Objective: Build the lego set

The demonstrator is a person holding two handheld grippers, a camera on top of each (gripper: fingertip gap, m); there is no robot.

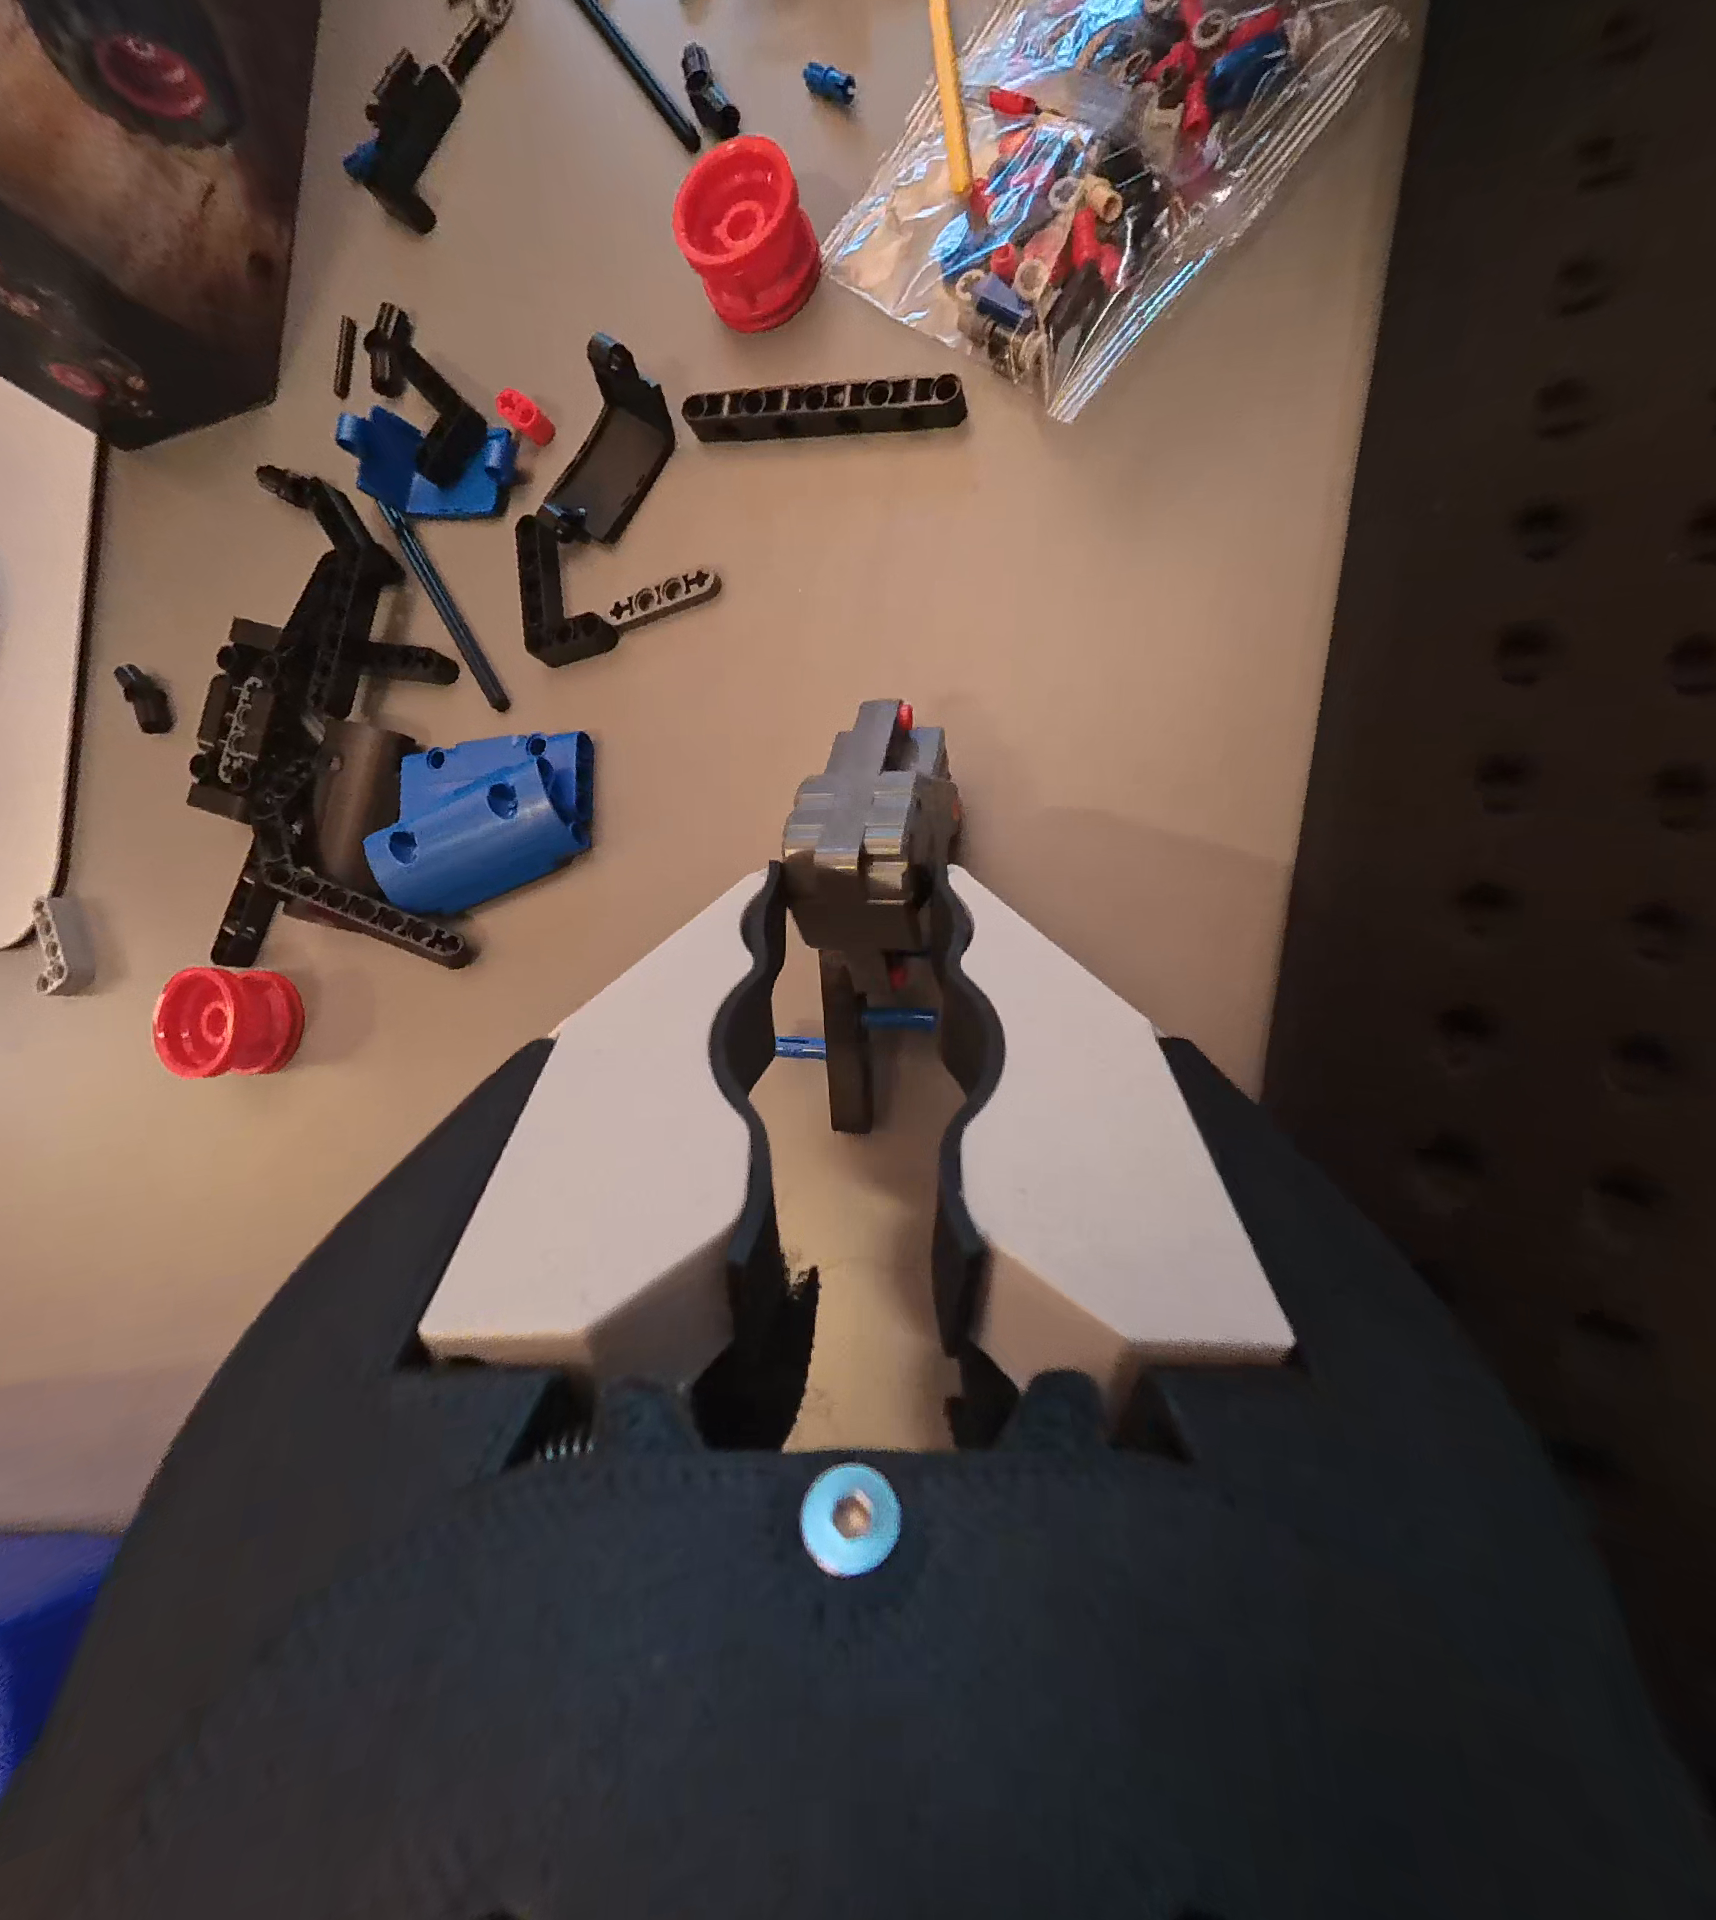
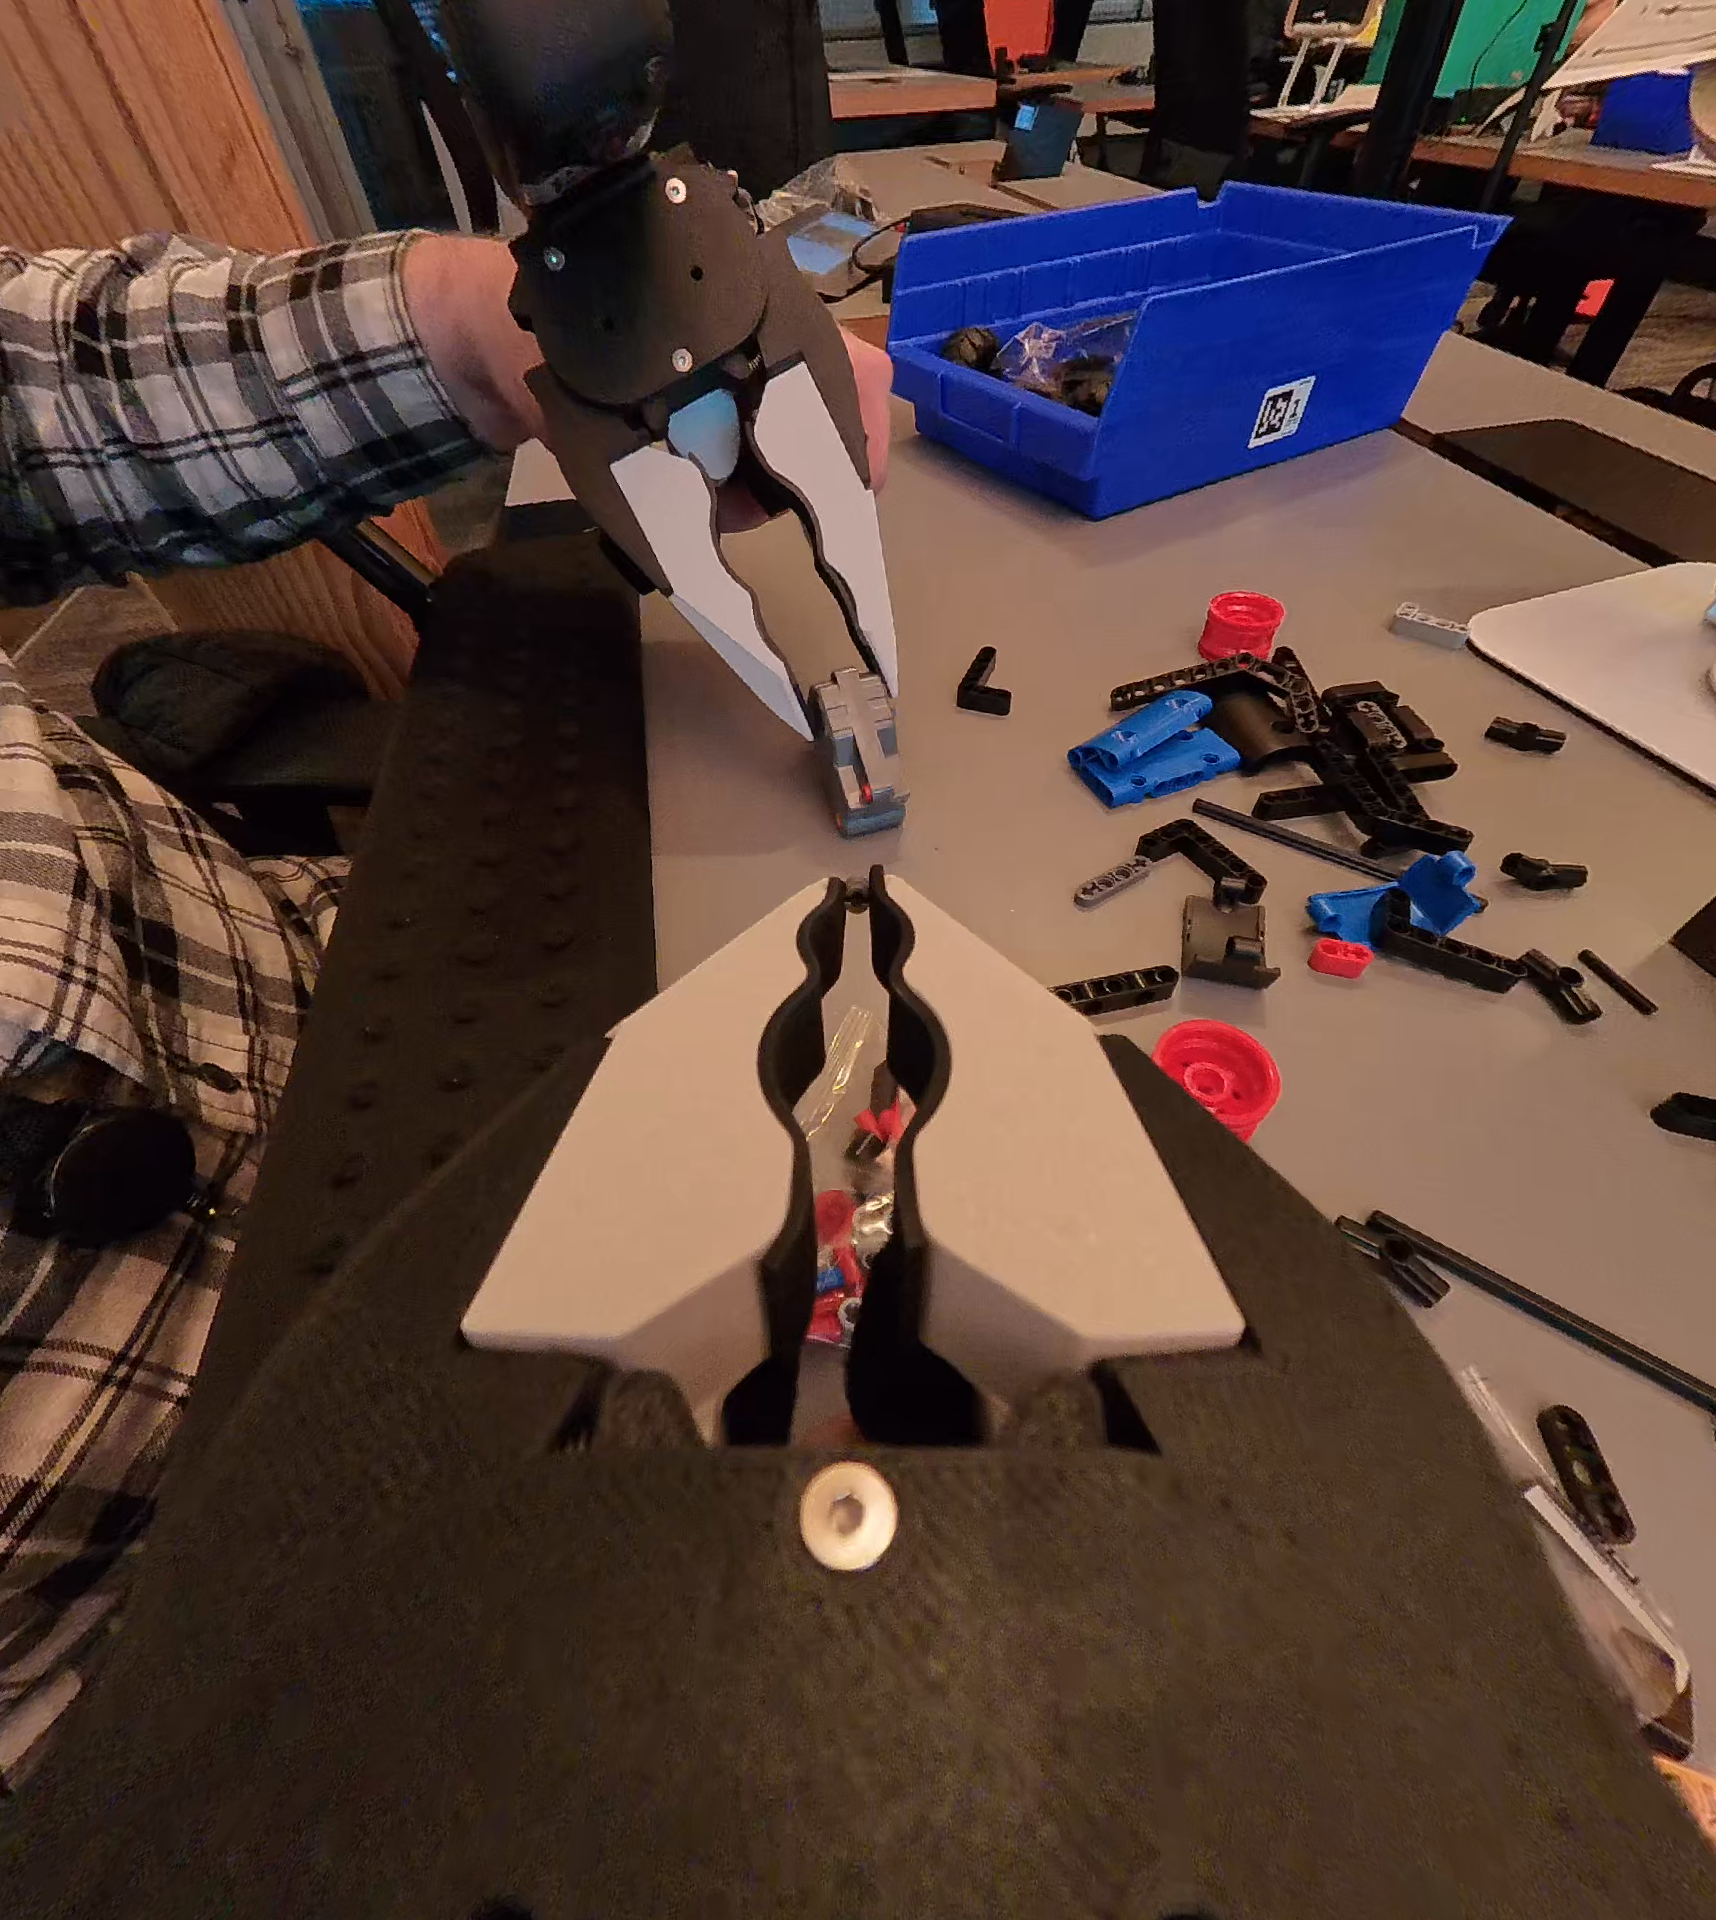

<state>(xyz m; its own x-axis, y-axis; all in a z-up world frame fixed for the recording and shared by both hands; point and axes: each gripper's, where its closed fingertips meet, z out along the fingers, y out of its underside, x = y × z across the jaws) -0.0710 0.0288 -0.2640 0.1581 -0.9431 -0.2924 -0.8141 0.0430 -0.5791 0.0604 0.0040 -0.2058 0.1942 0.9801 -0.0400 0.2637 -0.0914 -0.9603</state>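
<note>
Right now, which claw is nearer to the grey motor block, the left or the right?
Left. The left claw is closed on the grey motor block, holding it against the table. The right claw is apart from it, pinching a small black piece.

A shared workshop or lab: rows of long worktables [image 2: 947, 94] run to the back, cluttered with gear and cables. On our grey table [image 2: 1093, 582] sits a blue parts bin [image 2: 1176, 343] with a tag, beside a white stand base [image 2: 1612, 665]. Wood panelling [image 2: 106, 114] lines the left wall.

Loose parts [image 2: 1332, 769] before bin [image 2: 1176, 343]
</note>
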